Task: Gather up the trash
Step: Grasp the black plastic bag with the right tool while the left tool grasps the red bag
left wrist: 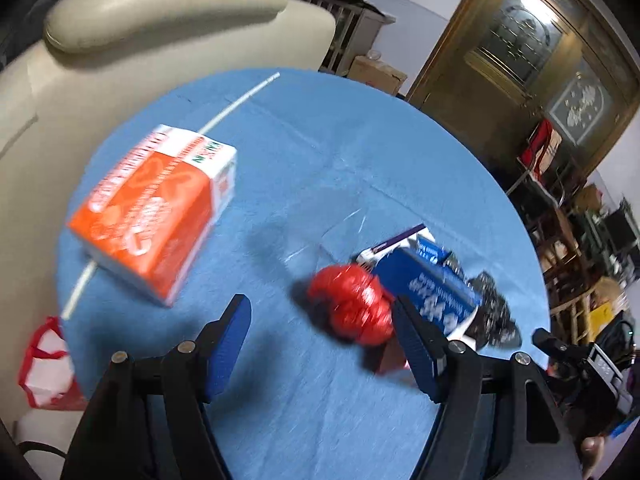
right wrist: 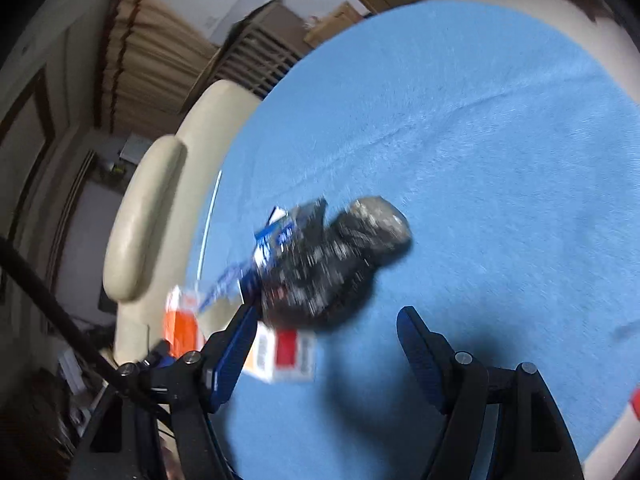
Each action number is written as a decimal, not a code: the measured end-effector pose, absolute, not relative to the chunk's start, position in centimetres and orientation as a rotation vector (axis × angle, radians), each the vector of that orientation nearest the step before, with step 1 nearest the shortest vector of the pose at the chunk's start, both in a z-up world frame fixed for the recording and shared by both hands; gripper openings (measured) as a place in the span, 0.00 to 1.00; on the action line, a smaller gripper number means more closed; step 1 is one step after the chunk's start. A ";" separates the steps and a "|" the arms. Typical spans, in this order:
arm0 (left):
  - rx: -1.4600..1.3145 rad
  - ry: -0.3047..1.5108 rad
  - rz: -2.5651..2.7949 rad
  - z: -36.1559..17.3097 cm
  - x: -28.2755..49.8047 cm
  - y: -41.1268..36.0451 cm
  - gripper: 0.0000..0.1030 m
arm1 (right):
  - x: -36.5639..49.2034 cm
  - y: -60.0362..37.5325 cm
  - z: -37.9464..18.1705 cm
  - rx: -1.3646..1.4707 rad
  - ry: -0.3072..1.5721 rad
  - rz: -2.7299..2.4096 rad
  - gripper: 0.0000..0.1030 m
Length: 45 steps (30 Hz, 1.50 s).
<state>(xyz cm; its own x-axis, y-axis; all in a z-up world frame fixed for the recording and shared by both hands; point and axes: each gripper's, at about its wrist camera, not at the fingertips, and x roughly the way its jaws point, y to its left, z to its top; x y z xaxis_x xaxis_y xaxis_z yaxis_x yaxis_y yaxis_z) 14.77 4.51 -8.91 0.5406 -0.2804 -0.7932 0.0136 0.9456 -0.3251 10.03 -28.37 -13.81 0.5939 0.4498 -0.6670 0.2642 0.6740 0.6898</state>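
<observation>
A round table with a blue cloth (left wrist: 304,168) holds trash. In the left wrist view an orange and white carton (left wrist: 156,212) lies at the left, with a white straw (left wrist: 236,104) behind it. A crumpled red wrapper (left wrist: 354,304) lies beside a blue box (left wrist: 428,284) and a crumpled black bag (left wrist: 494,312). My left gripper (left wrist: 322,316) is open and empty, its right finger touching the red wrapper. In the right wrist view the black bag (right wrist: 340,264) and blue box (right wrist: 276,240) lie ahead. My right gripper (right wrist: 326,322) is open, just short of the bag.
A cream armchair (left wrist: 120,40) stands against the table's far left side. A red and white bag (left wrist: 44,364) sits below the table at left. A wooden cabinet (left wrist: 520,48) and cluttered shelves (left wrist: 580,240) fill the right. A red and white pack (right wrist: 286,354) lies near my right gripper.
</observation>
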 end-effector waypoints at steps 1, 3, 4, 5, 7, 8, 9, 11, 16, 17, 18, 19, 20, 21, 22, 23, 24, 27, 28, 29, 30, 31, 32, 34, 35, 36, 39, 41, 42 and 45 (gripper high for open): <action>-0.310 0.999 -0.178 -9.3 15.5 4.4 0.71 | 10.8 -28.2 -14.0 0.866 0.971 0.122 0.74; -0.353 1.032 -0.186 -10.2 16.6 4.1 0.71 | 12.1 -27.8 -14.5 0.888 0.995 0.126 0.74; -0.379 1.051 -0.196 -10.7 17.1 4.0 0.71 | 12.8 -27.5 -15.0 0.899 1.017 0.119 0.74; -0.405 1.075 -0.205 -11.4 17.7 3.9 0.71 | 13.4 -27.3 -15.5 0.911 1.036 0.106 0.74; -0.435 1.104 -0.210 -12.4 18.4 3.6 0.71 | 13.9 -26.7 -16.2 0.935 1.048 0.102 0.73; -0.444 1.116 -0.212 -12.8 18.6 3.4 0.68 | 14.3 -26.3 -16.7 0.939 1.057 0.103 0.67; -0.456 1.130 -0.212 -13.4 18.8 3.3 0.65 | 14.5 -26.0 -17.1 0.936 1.064 0.097 0.51; -0.494 1.155 -0.228 -14.4 19.0 3.3 0.50 | 14.6 -25.4 -17.8 0.919 1.070 0.094 0.39; -0.515 1.131 -0.273 -14.6 18.1 3.4 0.40 | 13.1 -25.4 -17.5 0.854 1.015 0.098 0.29; -0.513 1.129 -0.277 -14.5 17.8 3.5 0.38 | 12.5 -25.6 -17.2 0.835 1.002 0.097 0.28; -0.511 1.129 -0.278 -14.4 17.5 3.6 0.37 | 12.0 -25.7 -16.9 0.818 0.992 0.096 0.28; -0.501 1.125 -0.278 -14.2 17.0 3.8 0.37 | 11.4 -25.9 -16.7 0.801 0.982 0.101 0.27; -0.486 1.117 -0.276 -13.9 16.4 3.9 0.36 | 10.6 -26.0 -16.4 0.787 0.974 0.108 0.27; -0.478 1.111 -0.273 -13.8 15.8 4.0 0.36 | 10.0 -26.2 -16.1 0.775 0.965 0.112 0.26; -0.475 1.108 -0.270 -13.7 15.3 4.2 0.36 | 9.2 -26.3 -15.7 0.751 0.951 0.116 0.26; -0.475 1.105 -0.270 -13.5 14.7 4.4 0.36 | 8.5 -26.4 -15.3 0.726 0.941 0.117 0.26; -0.472 1.097 -0.269 -13.3 14.0 4.6 0.36 | 7.9 -26.4 -14.9 0.708 0.933 0.121 0.26; -0.435 1.065 -0.262 -12.3 11.9 5.0 0.36 | 5.7 -26.6 -13.9 0.670 0.911 0.142 0.25; -0.424 1.053 -0.267 -11.8 11.1 5.1 0.36 | 5.2 -26.7 -13.6 0.660 0.905 0.147 0.25; -0.415 1.044 -0.270 -11.5 10.4 5.1 0.36 | 4.9 -26.8 -13.5 0.655 0.899 0.153 0.25; -0.396 1.032 -0.271 -11.0 9.4 5.1 0.36 | 4.1 -26.8 -13.2 0.647 0.890 0.161 0.25; -0.382 1.026 -0.271 -10.6 8.8 5.1 0.36 | 3.3 -27.0 -13.1 0.639 0.886 0.165 0.25; -0.362 1.016 -0.275 -10.2 7.9 4.9 0.36 | 2.8 -27.0 -13.0 0.633 0.885 0.167 0.25; -0.338 1.007 -0.294 -9.4 6.9 4.5 0.36 | 1.2 -27.3 -13.0 0.632 0.891 0.168 0.25; -0.322 1.003 -0.306 -9.2 6.2 4.2 0.36 | 0.9 -27.1 -13.2 0.631 0.896 0.167 0.25; -0.305 0.999 -0.317 -8.9 5.6 4.1 0.36 | 0.2 -27.3 -13.3 0.625 0.908 0.160 0.25; -0.273 0.994 -0.352 -8.8 4.5 3.1 0.36 | -0.9 -27.8 -14.0 0.619 0.953 0.124 0.28; -0.260 0.997 -0.372 -8.6 4.2 2.5 0.36 | -1.2 -28.3 -14.2 0.655 0.954 0.151 0.34; -0.252 0.995 -0.380 -8.5 4.0 2.3 0.36 | -1.2 -28.4 -14.0 0.668 0.951 0.160 0.58; -0.229 0.989 -0.390 -8.1 3.1 1.4 0.36 | -1.0 -28.2 -13.2 0.652 0.901 0.140 0.81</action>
<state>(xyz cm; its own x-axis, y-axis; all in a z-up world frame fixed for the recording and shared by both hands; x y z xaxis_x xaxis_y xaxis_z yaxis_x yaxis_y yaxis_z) 3.12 1.38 -8.09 0.4887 -0.4204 -0.7645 0.2150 0.9073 -0.3614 -1.00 -28.21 -13.20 0.6259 0.3771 -0.6827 0.1516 0.7998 0.5808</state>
